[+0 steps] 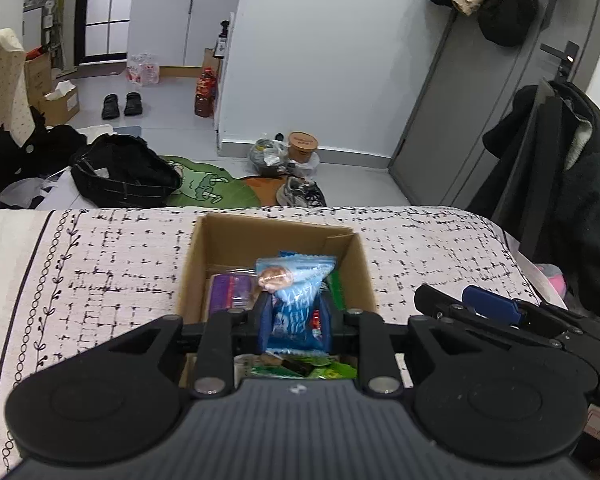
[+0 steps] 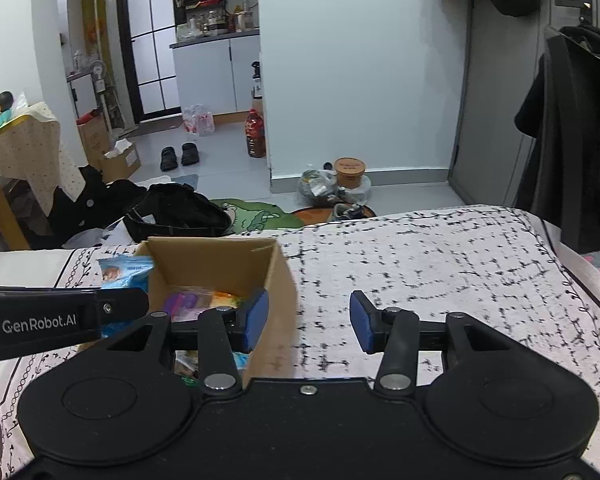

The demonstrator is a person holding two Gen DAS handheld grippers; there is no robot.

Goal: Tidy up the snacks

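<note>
An open cardboard box (image 1: 224, 240) stands on a patterned cloth and holds several snack packets, among them a purple one (image 1: 230, 292) and green ones (image 1: 320, 370). My left gripper (image 1: 296, 320) is shut on a blue snack packet (image 1: 296, 280) and holds it above the box's opening. My right gripper (image 2: 308, 320) is open and empty, just right of the box (image 2: 276, 280), with its left finger over the box's right wall. The right gripper also shows at the right of the left wrist view (image 1: 488, 304). The blue packet shows at the left of the right wrist view (image 2: 126, 270).
The cloth-covered surface (image 2: 440, 264) stretches to the right of the box and ends at a far edge. Beyond it lie a black bag (image 1: 124, 172), a green mat (image 1: 212, 188) and shoes (image 1: 300, 194) on the floor. Coats hang on a chair (image 1: 560, 152) at the right.
</note>
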